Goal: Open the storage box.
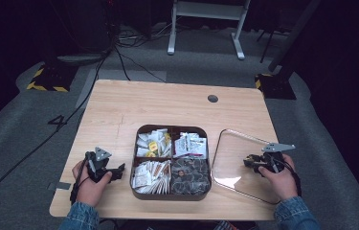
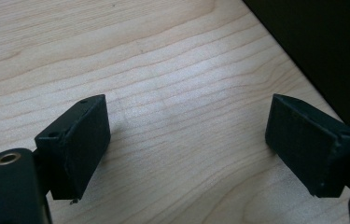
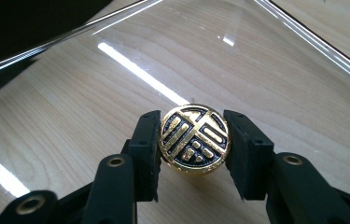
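As the clear lid at 3 o'clock of the box looks light, stiff & slippery, right claw grips its round gold knob, the best hold; left claw gapes empty over the worktop.

Compartment tray at centre of wooden table.
Clear lid lies right of it; left gripper left, right gripper over the lid.

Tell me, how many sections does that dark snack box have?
4. In the dark rounded-square box: far-left small packets, far-right white wrappers, near-left pale sachets, near-right dark patterned packets.
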`<state>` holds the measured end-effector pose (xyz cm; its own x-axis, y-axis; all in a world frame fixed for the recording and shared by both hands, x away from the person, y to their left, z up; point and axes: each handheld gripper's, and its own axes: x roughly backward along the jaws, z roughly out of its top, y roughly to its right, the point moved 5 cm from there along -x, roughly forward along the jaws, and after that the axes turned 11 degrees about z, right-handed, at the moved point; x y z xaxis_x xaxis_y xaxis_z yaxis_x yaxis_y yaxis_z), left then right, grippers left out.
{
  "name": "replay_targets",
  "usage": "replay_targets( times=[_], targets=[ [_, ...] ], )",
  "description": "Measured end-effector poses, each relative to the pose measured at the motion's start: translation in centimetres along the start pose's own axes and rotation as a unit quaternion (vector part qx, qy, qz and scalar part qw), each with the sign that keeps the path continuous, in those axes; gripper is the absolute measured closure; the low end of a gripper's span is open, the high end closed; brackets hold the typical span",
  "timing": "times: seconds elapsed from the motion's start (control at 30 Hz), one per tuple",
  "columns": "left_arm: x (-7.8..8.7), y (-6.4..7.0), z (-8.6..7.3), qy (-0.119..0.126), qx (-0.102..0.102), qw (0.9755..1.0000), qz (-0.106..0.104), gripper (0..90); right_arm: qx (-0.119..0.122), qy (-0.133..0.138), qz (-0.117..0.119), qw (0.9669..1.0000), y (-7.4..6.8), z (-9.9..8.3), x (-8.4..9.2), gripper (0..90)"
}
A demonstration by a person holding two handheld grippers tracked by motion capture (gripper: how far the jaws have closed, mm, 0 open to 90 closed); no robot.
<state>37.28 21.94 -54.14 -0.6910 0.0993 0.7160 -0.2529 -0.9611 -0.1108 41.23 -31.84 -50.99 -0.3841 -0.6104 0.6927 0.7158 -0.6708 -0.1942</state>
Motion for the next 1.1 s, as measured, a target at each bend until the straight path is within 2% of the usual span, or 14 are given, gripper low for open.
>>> replay_targets(
  times=[0.2, 0.33, 0.53, 1.1],
  targets=[
    [-0.1, 0.0, 0.1, -0.001, -0.001, 1.0000, 0.000, 14.0, -0.006, -0.006, -0.003, 1.0000, 0.0, -0.8, -0.4, 58.9],
    [-0.1, 0.0, 0.1, -0.001, 0.000, 1.0000, 0.001, 14.0, 0.004, -0.015, -0.009, 0.9998, -0.1, -0.9, -0.7, 58.8],
    [-0.1, 0.0, 0.1, 0.000, 0.000, 1.0000, 0.001, 14.0, 0.007, -0.019, -0.003, 0.9998, -0.6, -0.9, -0.8, 58.8],
    [-0.1, 0.1, 0.1, 0.000, -0.001, 1.0000, -0.001, 14.0, -0.001, -0.018, 0.008, 0.9998, -1.6, -1.6, -0.5, 58.7]
  ],
)
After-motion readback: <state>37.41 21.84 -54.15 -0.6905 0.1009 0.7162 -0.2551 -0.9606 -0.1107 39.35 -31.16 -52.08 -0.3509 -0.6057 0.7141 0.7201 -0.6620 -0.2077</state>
